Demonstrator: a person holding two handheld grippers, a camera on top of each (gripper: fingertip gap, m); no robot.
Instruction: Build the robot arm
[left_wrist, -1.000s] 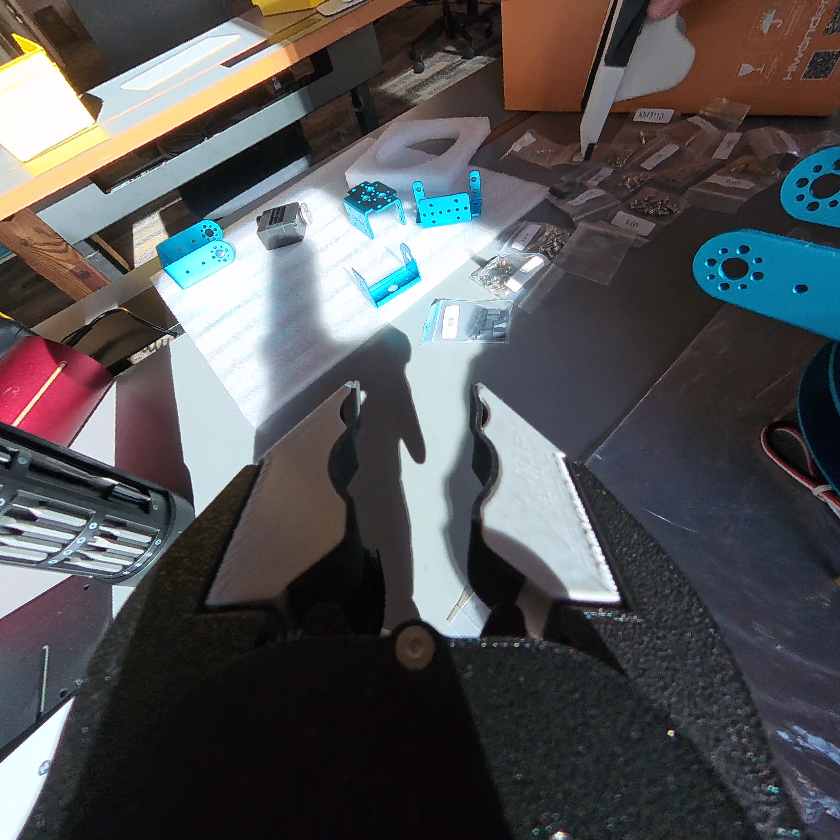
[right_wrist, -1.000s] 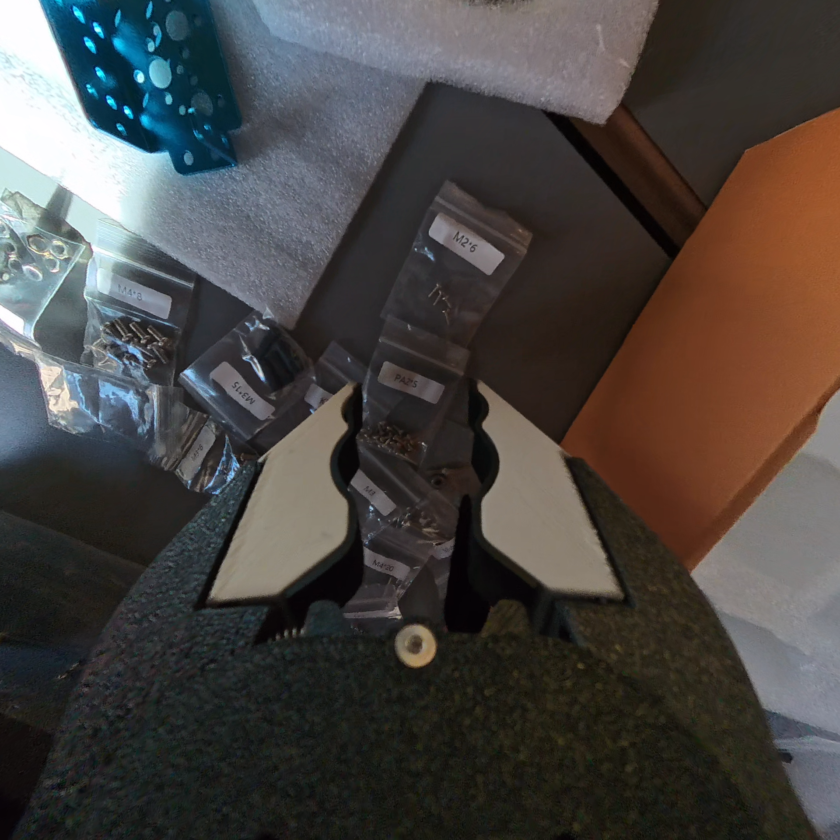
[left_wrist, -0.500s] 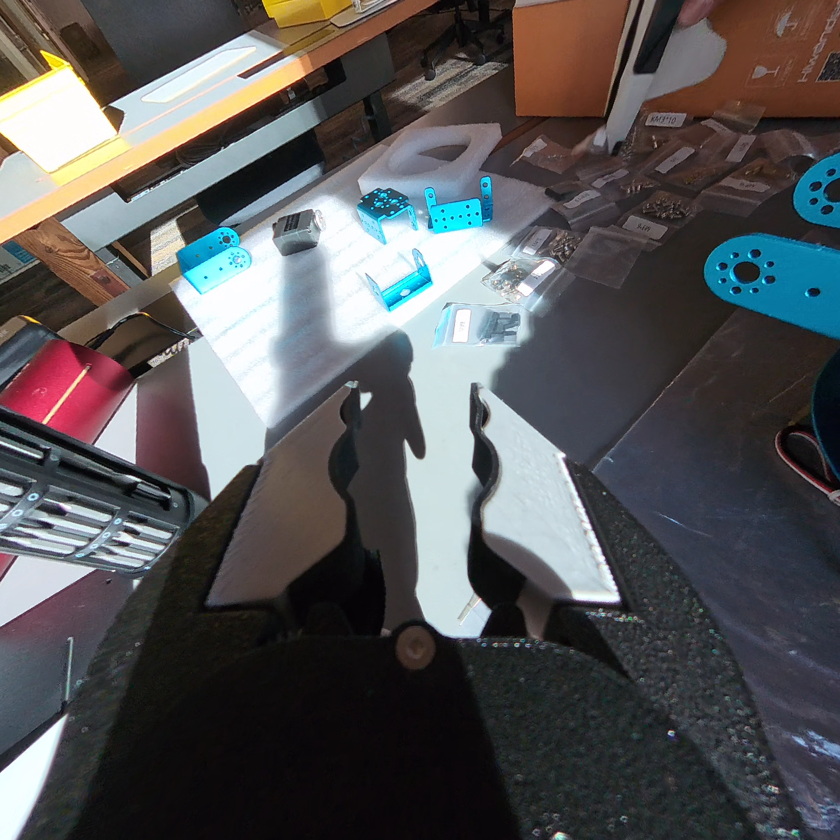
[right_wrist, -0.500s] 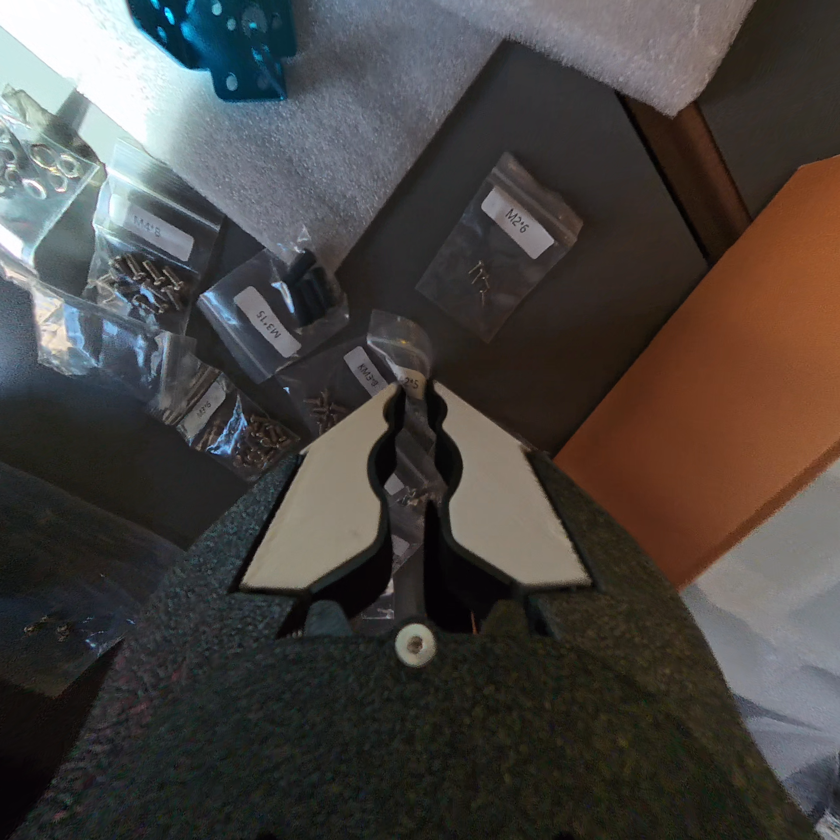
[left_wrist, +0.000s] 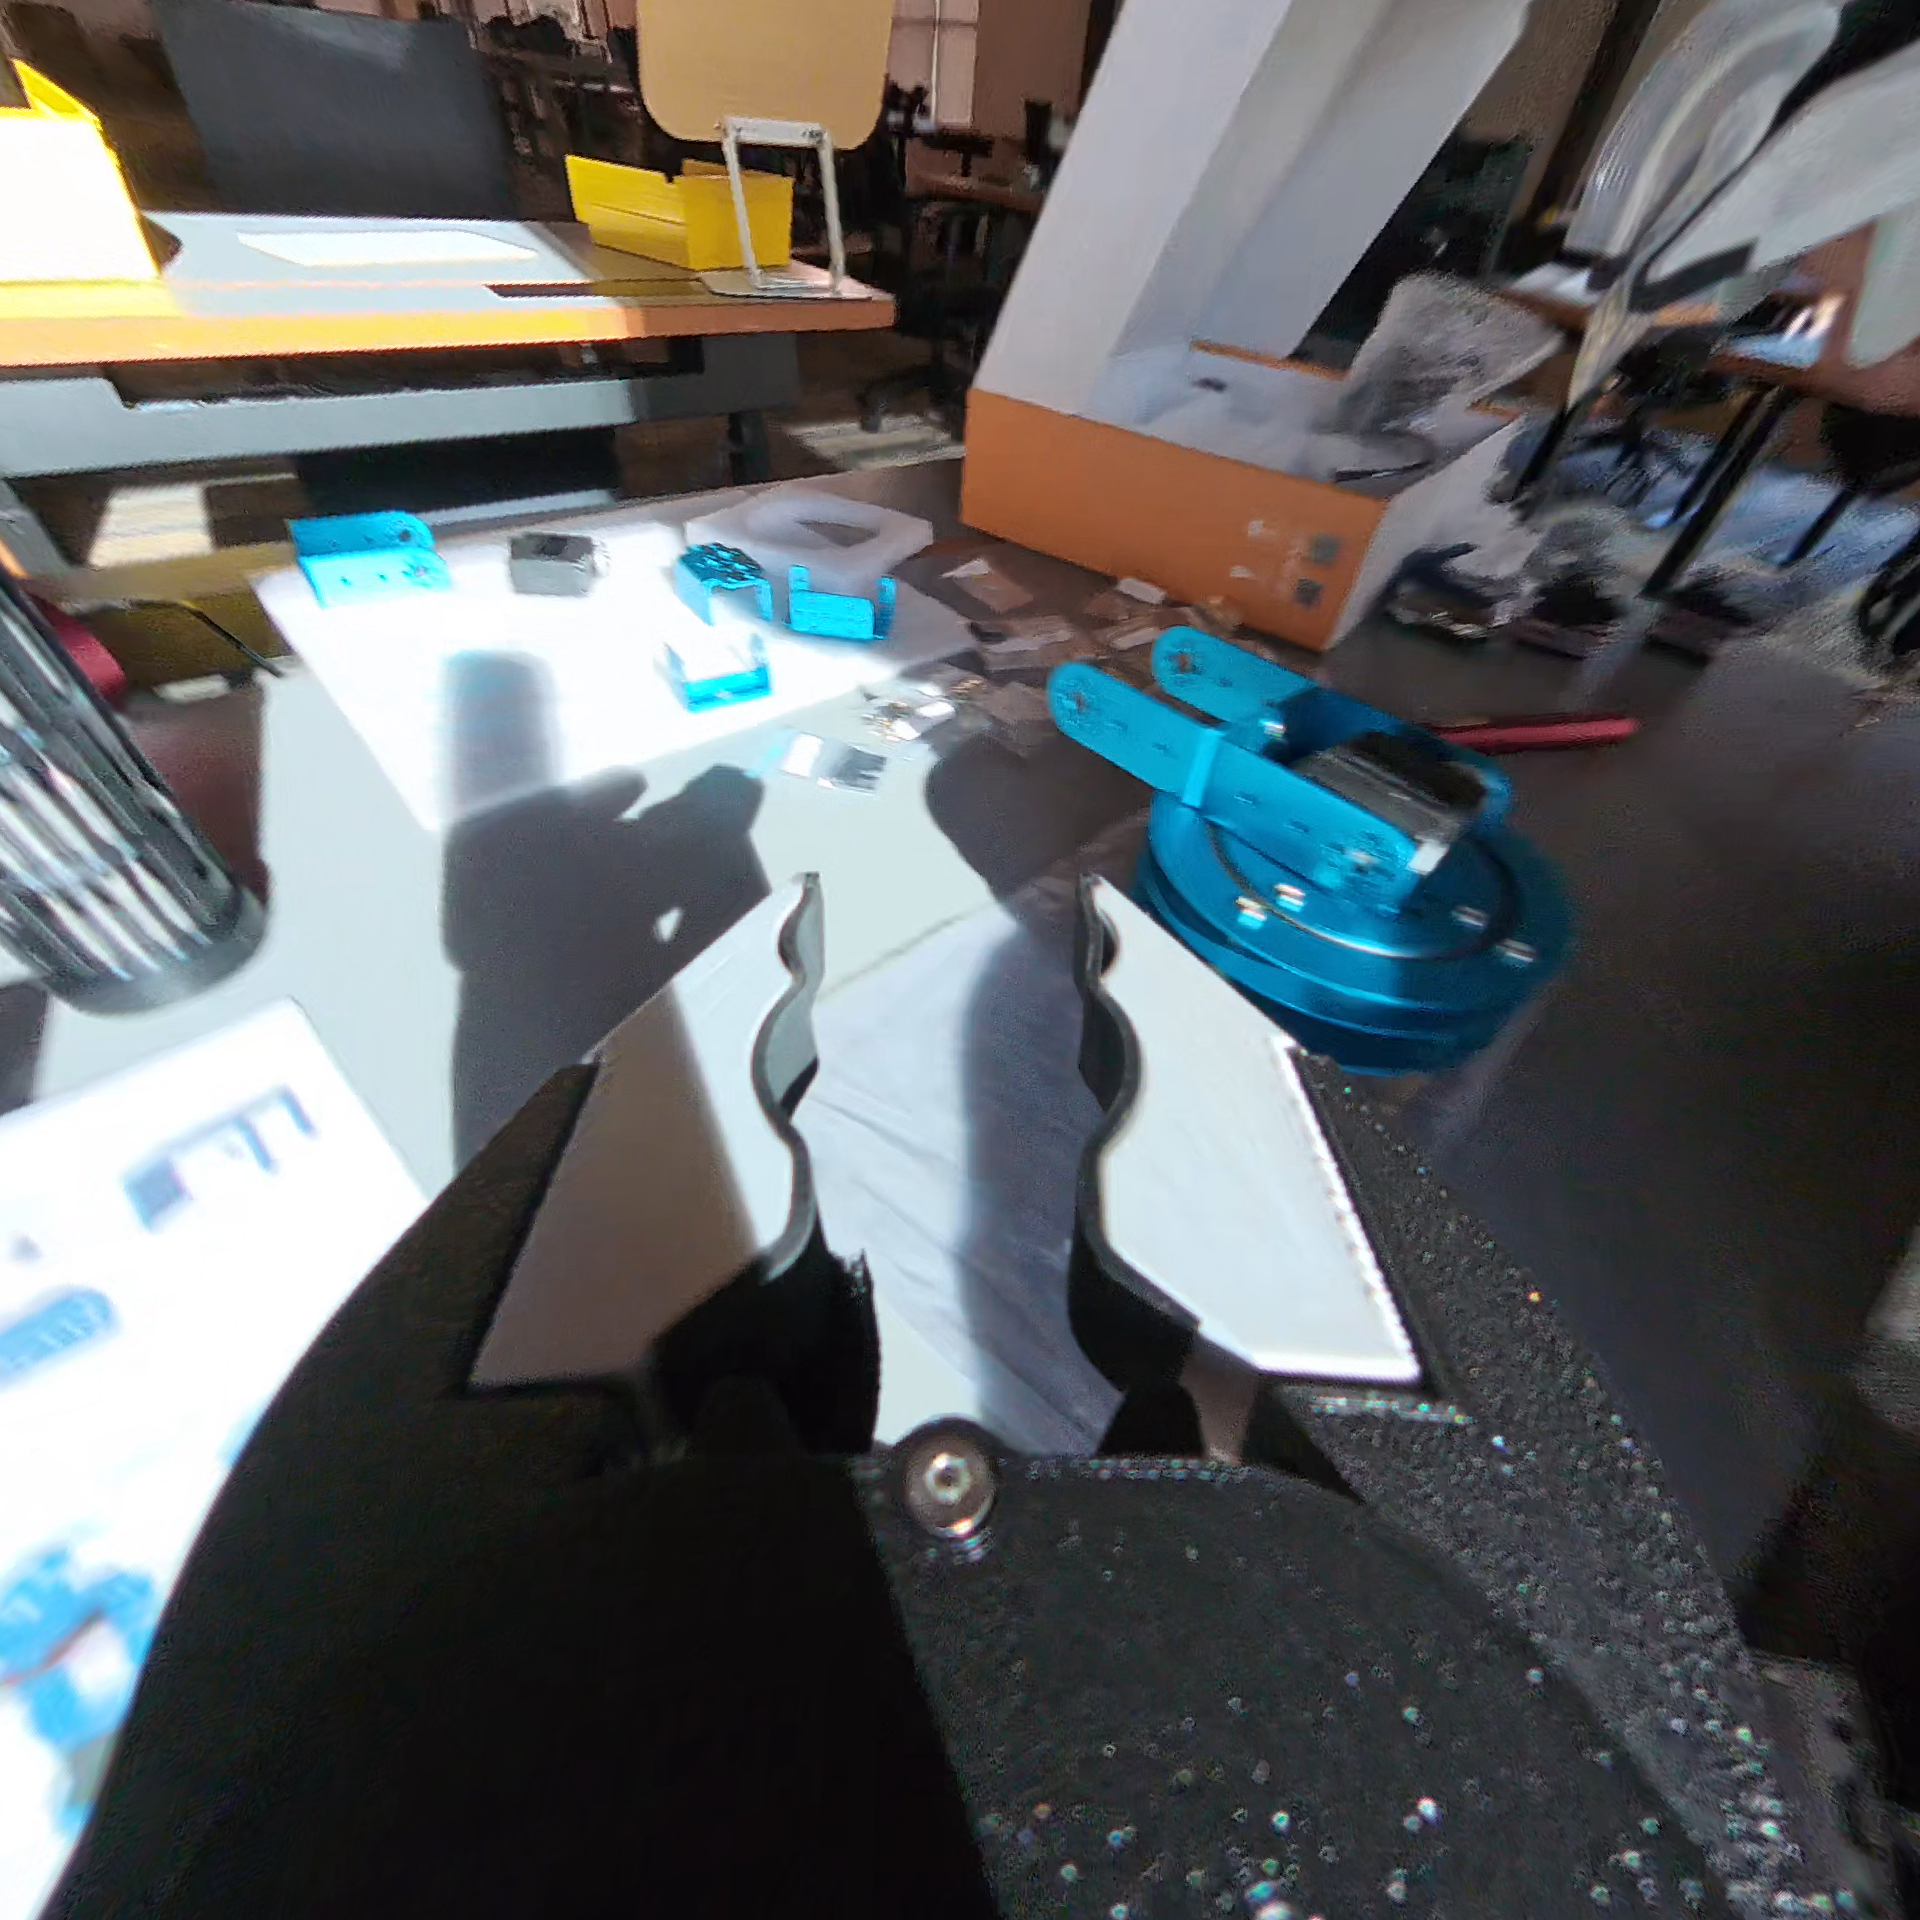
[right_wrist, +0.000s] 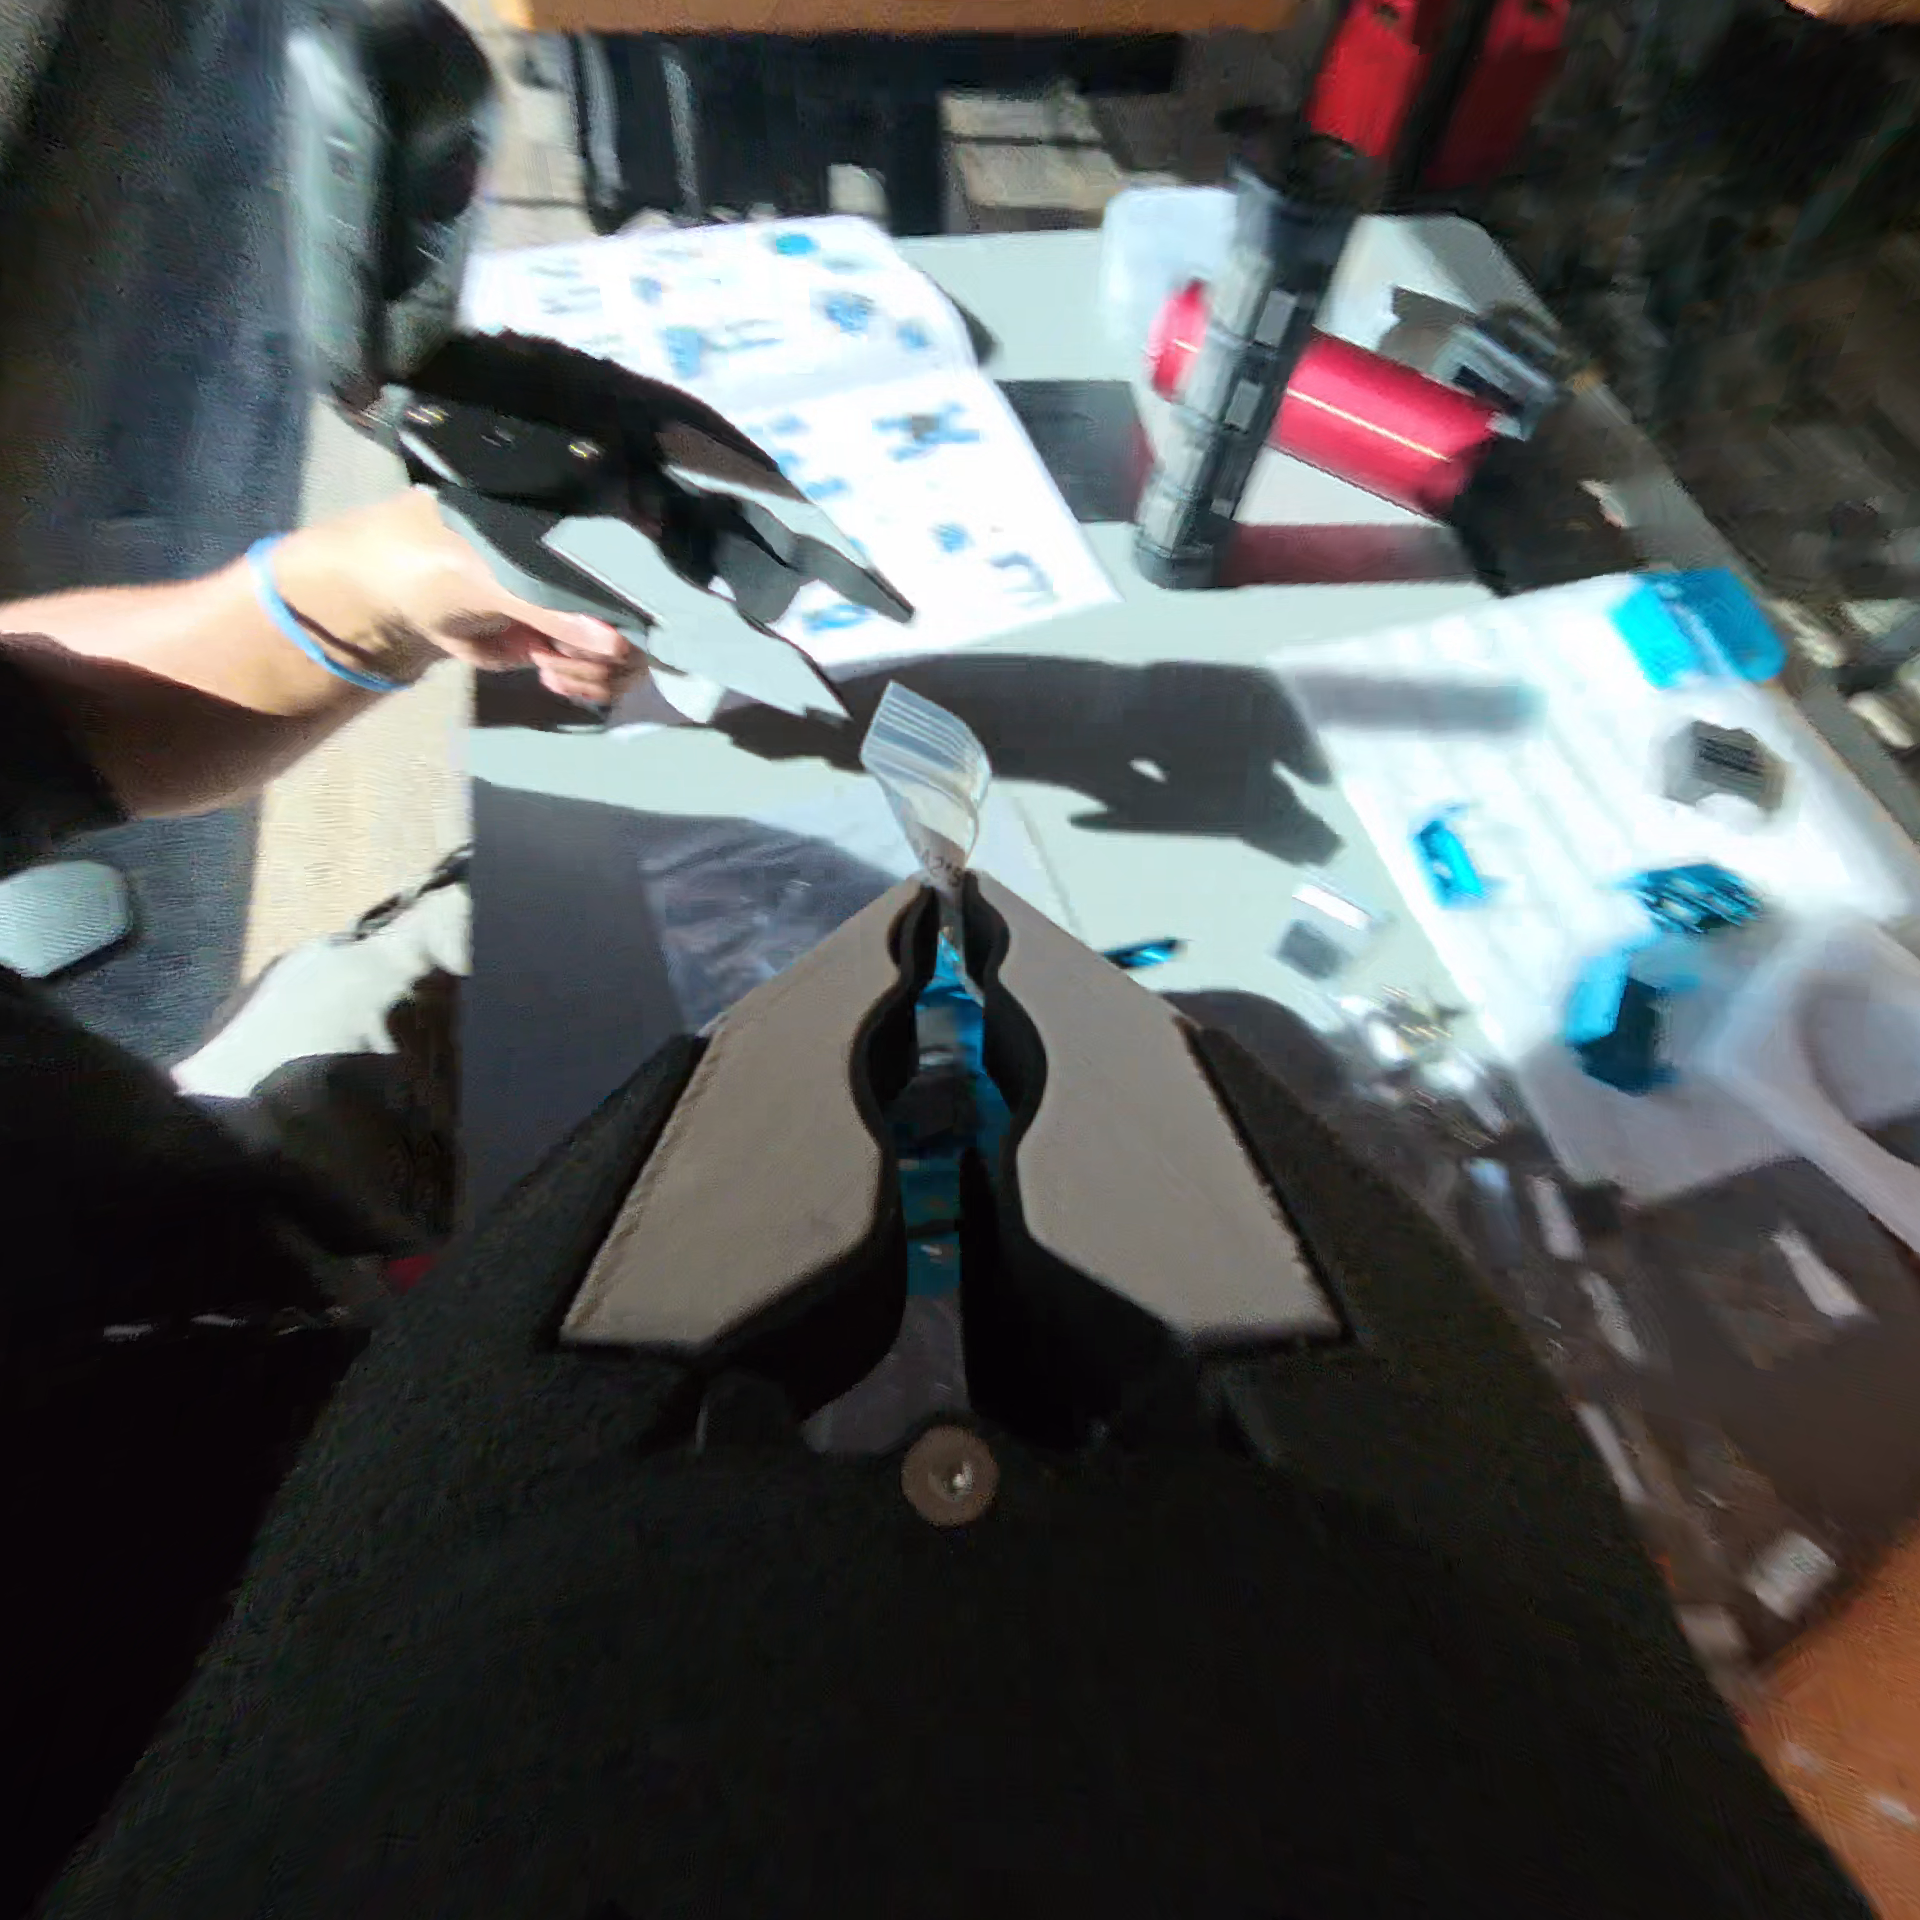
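My right gripper (right_wrist: 943, 883) is shut on a small clear zip bag (right_wrist: 928, 764) with a white label. The bag stands up beyond the fingertips, lifted off the table. My left gripper (left_wrist: 948, 894) is open and empty above the white table. It also shows in the right wrist view (right_wrist: 831, 644), held in a person's hand (right_wrist: 416, 592), with its tips close to the bag's top. A blue metal turntable assembly with a servo and bracket arms (left_wrist: 1340, 821) stands just right of the left gripper.
Blue brackets (left_wrist: 717, 665) and a grey servo (left_wrist: 551, 561) lie on a white foam sheet (left_wrist: 499, 665). More small bags (left_wrist: 904, 717) lie beyond it. An orange and white box (left_wrist: 1195, 520) stands at the back. A printed sheet (right_wrist: 831, 416), a red case (right_wrist: 1361, 416) and a black bit holder (left_wrist: 94, 831) lie nearby.
My right gripper closed on a small bag in the pile, lifted it and swung round towards the left gripper. My left gripper stayed open and tilted up, bringing the blue turntable into view.
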